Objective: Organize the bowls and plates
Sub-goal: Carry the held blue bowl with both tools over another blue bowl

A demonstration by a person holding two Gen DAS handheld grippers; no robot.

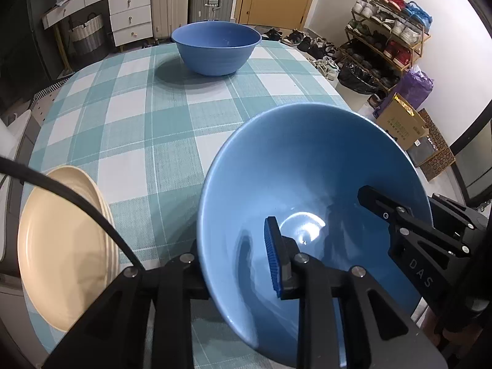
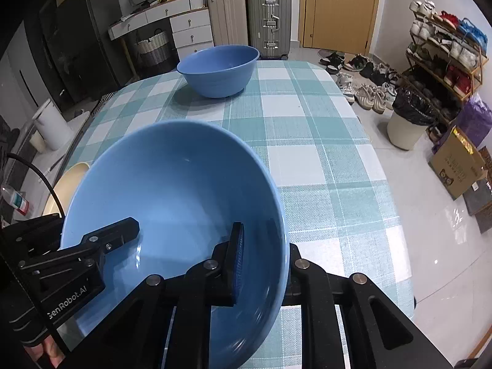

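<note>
Near bowl (image 1: 307, 184) rim between both fingers' pads, left (image 1: 236, 261) and right (image 2: 264, 264), grip loosened, slightly spread. Beyond: open checked bench (image 1: 138, 117), far bowl (image 1: 215, 46); plates (image 1: 61, 246) left.

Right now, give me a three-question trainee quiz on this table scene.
1. True or false: the far bowl holds a plate.
2. The plates are: A cream, B blue, C black?
3. What part of the near bowl sits between the jaws of the left gripper and of the right gripper?
Key: 1 false; 2 A; 3 its rim, one gripper at each side.
</note>
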